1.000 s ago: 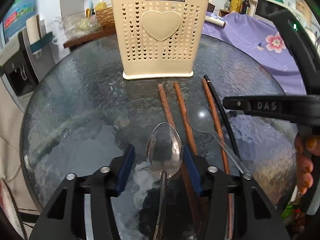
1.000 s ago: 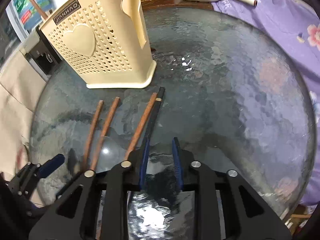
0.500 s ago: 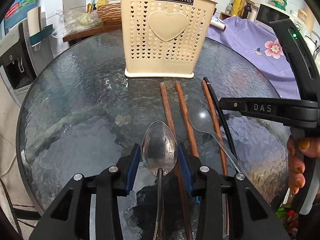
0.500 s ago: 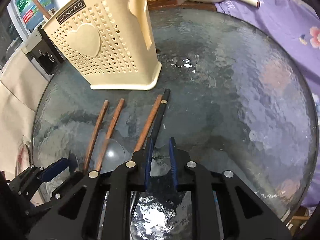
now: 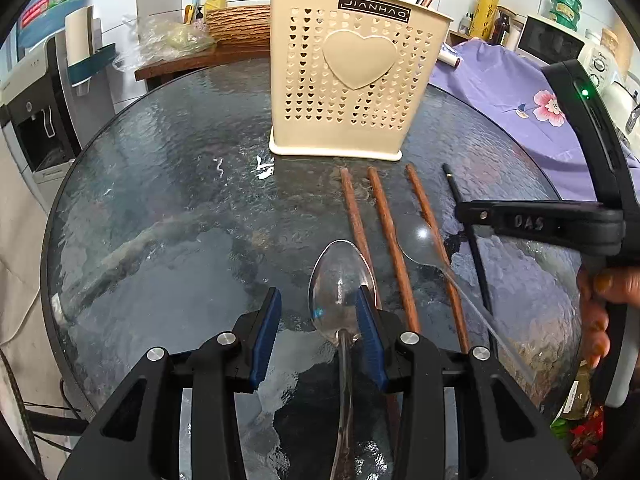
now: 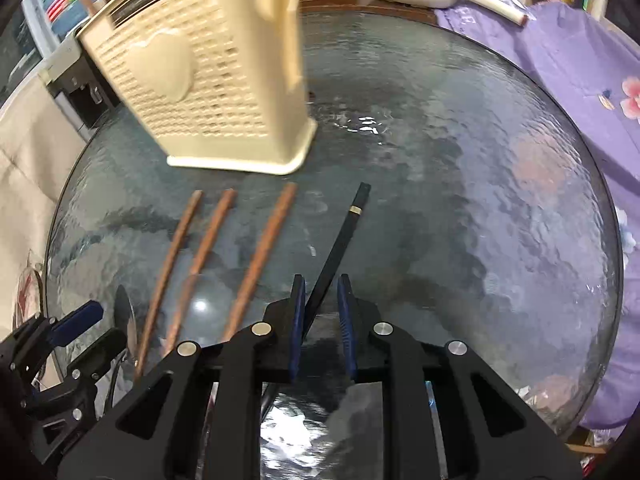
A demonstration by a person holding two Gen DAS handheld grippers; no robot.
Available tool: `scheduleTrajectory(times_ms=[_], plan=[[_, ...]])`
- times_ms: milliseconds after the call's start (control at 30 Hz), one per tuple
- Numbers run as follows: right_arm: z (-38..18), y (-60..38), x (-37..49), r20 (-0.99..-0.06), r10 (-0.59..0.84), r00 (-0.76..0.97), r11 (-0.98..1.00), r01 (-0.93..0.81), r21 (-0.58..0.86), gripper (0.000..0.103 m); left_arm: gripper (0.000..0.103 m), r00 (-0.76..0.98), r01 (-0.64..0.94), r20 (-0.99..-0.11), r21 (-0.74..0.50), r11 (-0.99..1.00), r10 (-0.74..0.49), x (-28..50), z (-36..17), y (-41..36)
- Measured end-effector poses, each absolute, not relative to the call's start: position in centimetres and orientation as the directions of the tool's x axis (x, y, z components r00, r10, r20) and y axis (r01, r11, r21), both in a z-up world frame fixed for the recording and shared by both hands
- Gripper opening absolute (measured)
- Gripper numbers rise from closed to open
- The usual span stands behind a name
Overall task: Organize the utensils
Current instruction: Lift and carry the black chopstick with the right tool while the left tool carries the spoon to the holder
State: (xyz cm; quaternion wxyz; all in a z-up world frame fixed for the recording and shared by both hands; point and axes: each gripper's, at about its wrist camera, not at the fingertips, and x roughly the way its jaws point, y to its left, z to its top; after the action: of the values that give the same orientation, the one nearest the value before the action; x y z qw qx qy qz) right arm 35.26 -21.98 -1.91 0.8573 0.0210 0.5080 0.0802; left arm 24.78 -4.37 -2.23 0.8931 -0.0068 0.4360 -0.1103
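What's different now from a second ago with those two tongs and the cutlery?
The left tongs have opened wide, so the metal spoon now touches only the right pad. The right tongs narrowed around the black chopstick, which swung away from the brown chopstick. The cream holder and clear spoon stayed put.

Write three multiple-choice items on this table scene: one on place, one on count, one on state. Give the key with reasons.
1. Where does the cream utensil holder stand?
A. beyond the chopsticks' far tips
B. beside the left tongs
C. off the table

2. How many brown wooden chopsticks lie on the glass table?
A. one
B. three
C. five

3. What sits between the right tongs?
A. nothing
B. a steel spoon
C. the black chopstick

Key: A, its base sits past their tips; B, three lie side by side; C, its shaft runs between the blue pads.
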Motion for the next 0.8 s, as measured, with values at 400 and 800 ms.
scheduleTrajectory(times_ms=[400, 800], plan=[[-1.9, -20.9, 35.8, -0.871, 0.141, 0.471, 0.989, -0.107, 0.102, 0.017, 0.048, 0.597, 0.195, -0.782, -0.078, 0.978, -0.181, 25.6, -2.3, -6.1], [-1.8, -19.9, 36.7, -0.867, 0.122, 0.483, 0.992, -0.093, 0.088, 0.012, 0.036, 0.583, 0.187, -0.793, -0.081, 0.979, -0.177, 26.4, -2.5, -6.6]])
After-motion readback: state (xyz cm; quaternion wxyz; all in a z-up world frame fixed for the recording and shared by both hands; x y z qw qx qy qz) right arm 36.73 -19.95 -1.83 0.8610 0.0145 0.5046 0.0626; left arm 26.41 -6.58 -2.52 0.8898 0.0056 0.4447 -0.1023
